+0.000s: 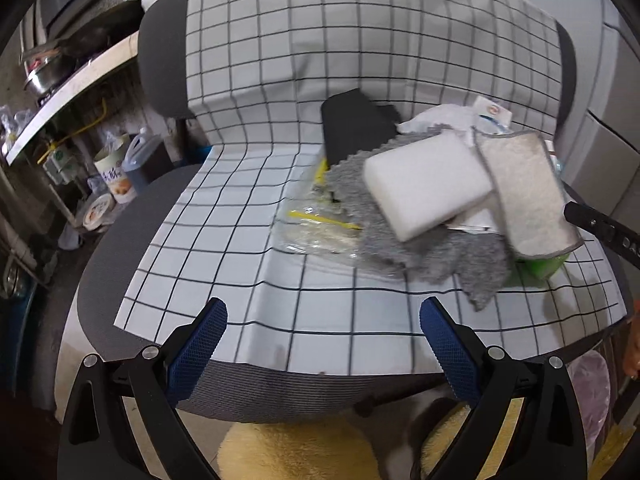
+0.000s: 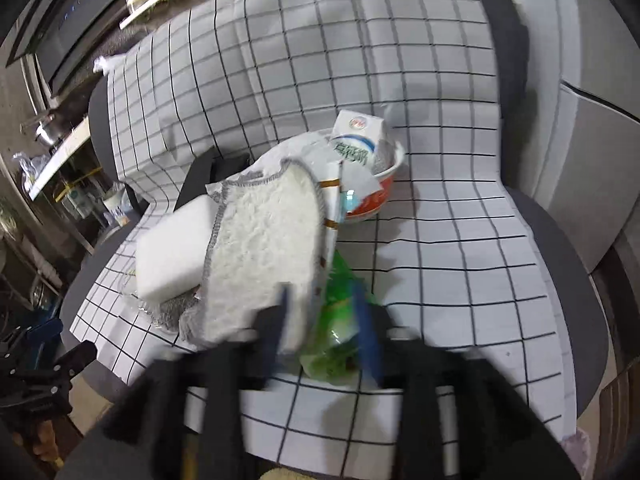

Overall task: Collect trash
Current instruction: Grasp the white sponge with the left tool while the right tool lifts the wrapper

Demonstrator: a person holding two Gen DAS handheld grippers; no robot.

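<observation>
A heap of trash lies on the checked chair seat (image 1: pixel 224 248). It holds a white foam block (image 1: pixel 428 184) (image 2: pixel 172 248), a fluffy white cloth (image 1: pixel 528 196) (image 2: pixel 264 240) with grey edging, a grey rag (image 1: pixel 452 256), a clear wrapper (image 1: pixel 316 224) and a green wrapper (image 2: pixel 340 320). Behind the heap a red-and-white bowl (image 2: pixel 372 200) holds a milk carton (image 2: pixel 356 128). My left gripper (image 1: pixel 324 344) hangs open over the seat's front edge, empty. My right gripper (image 2: pixel 324 328) is blurred, its blue fingers apart over the green wrapper, beside the white cloth's near end.
A black slab (image 1: pixel 352 124) leans at the seat's back. Left of the chair are a shelf with metal pots (image 1: pixel 44 76) and bottles and tubs on the floor (image 1: pixel 116 176). A yellow fluffy mat (image 1: pixel 296 452) lies below. Grey cabinets (image 2: pixel 592 152) stand on the right.
</observation>
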